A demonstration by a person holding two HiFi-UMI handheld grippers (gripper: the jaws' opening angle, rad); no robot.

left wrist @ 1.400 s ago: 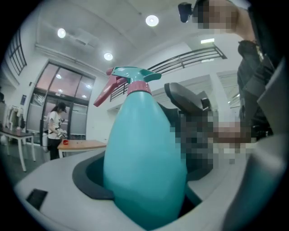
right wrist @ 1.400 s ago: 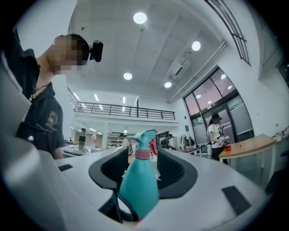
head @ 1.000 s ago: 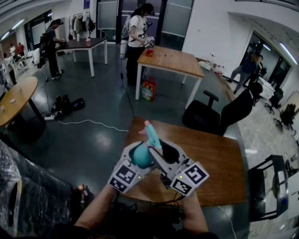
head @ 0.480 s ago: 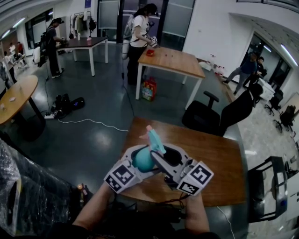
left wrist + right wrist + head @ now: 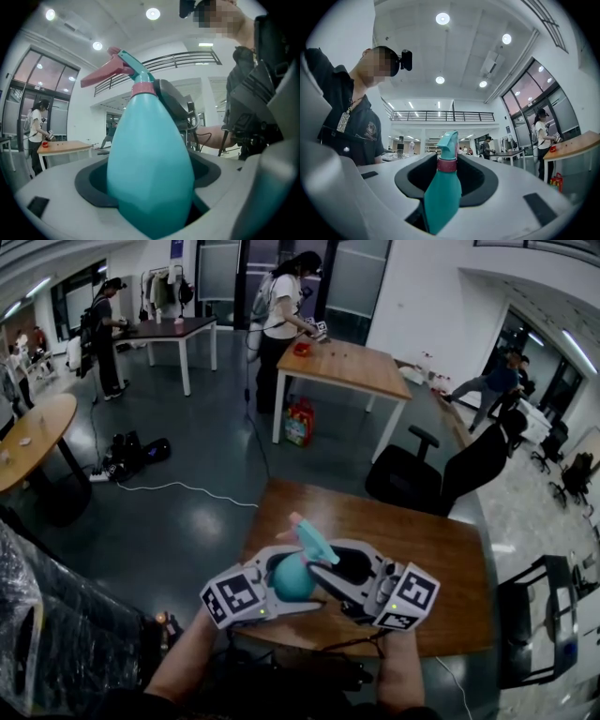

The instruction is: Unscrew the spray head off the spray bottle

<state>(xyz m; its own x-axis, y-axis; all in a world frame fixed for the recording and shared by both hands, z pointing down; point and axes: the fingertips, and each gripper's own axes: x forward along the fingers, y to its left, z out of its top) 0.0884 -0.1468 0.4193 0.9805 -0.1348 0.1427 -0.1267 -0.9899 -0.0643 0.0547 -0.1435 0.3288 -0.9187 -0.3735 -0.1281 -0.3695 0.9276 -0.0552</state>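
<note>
A teal spray bottle [image 5: 292, 579] with a teal spray head [image 5: 309, 538], pink trigger and pink collar is held in the air over the near edge of the wooden table [image 5: 441, 559]. My left gripper [image 5: 281, 579] comes in from the left and is shut on the bottle's wide body [image 5: 150, 164]. From the right, my right gripper [image 5: 323, 568] reaches the neck. Its jaws have just been closing, and the bottle [image 5: 443, 197] fills the gap between them just below the pink collar [image 5: 446, 165]. The spray head [image 5: 447, 143] stands upright above the jaws.
A black office chair [image 5: 422, 470] stands behind the table. Further back are another wooden table [image 5: 347, 362] with a person at it, a dark table [image 5: 173, 329] with a second person, and a round table [image 5: 28, 437]. A white cable [image 5: 187, 487] lies on the floor.
Both grippers have swung apart at their rear ends, the left marker cube going left and the right one going right. The bottle between them has come slightly nearer and tilted a little.
</note>
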